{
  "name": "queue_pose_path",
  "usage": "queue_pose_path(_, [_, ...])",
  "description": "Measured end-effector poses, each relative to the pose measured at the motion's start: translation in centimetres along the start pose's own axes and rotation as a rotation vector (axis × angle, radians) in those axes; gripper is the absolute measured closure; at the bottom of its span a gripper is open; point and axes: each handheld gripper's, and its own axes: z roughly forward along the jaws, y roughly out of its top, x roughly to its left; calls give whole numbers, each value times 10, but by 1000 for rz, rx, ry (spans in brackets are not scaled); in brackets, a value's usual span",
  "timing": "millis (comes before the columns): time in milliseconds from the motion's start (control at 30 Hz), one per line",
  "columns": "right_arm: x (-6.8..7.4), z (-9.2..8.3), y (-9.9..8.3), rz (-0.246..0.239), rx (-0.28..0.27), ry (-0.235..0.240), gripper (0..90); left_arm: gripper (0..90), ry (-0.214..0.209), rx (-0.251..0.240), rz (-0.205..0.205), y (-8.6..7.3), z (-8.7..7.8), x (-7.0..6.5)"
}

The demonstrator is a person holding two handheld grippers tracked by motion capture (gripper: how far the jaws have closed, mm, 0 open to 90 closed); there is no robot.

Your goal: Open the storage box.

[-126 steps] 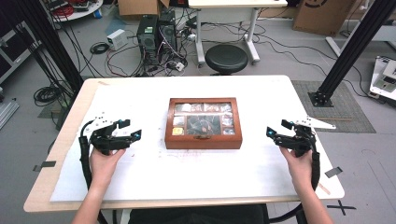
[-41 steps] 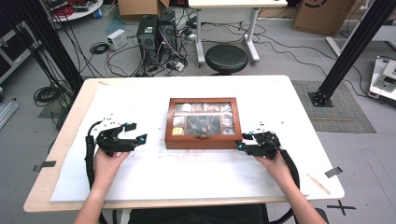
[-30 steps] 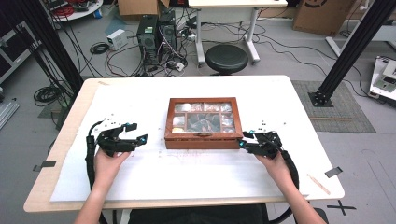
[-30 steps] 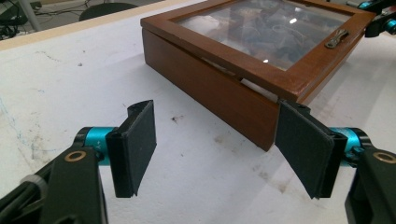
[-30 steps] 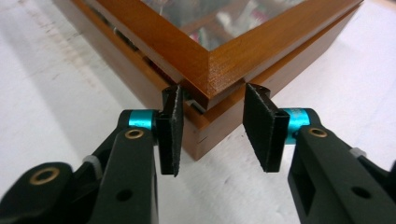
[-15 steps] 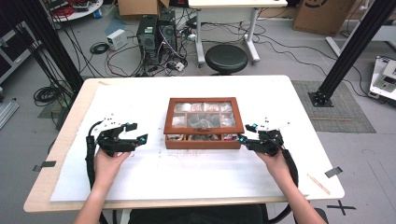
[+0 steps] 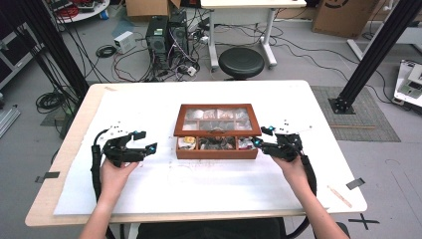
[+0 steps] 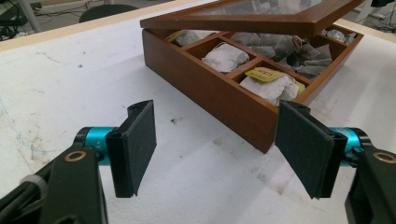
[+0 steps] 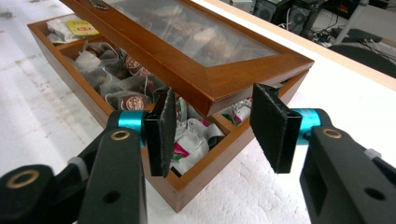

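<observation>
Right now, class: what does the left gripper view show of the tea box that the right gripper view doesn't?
Left gripper view: the wooden box along its outer side wall, with plain white tea bags. Right gripper view: round-labelled sachets and red-and-white packets beneath the lid's corner. Both: the glass lid raised, and a yellow-tagged bag.

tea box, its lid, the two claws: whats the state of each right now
tea box: upright on the table, compartments full of tea bags
lid: part raised, glass pane, its corner between the right claw's pads
right claw: jaws just closing, a gap still at the lid corner, not clamped
left claw: open, nothing held, short of the box
</observation>
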Motion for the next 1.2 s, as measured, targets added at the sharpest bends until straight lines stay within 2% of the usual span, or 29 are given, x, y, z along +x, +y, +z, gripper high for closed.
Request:
queue_pose_path(467, [-3, -2, 7, 8, -26, 2, 544, 295, 2, 2, -3, 0, 1, 0])
queue_pose_path(633, [-6, -4, 15, 9, -49, -6, 553, 295, 2, 4, 0, 0, 0, 0])
queue_pose_path(800, [-11, -4, 24, 27, -82, -8, 562, 295, 1, 4, -3, -1, 0, 1])
queue_pose_path(1000, [-18, -3, 32, 39, -93, -5, 571, 295, 1, 6, -2, -1, 0, 1])
queue_pose_path(1200, [-28, -1, 41, 82, -122, 13, 580, 295, 3, 5, -6, -1, 0, 1])
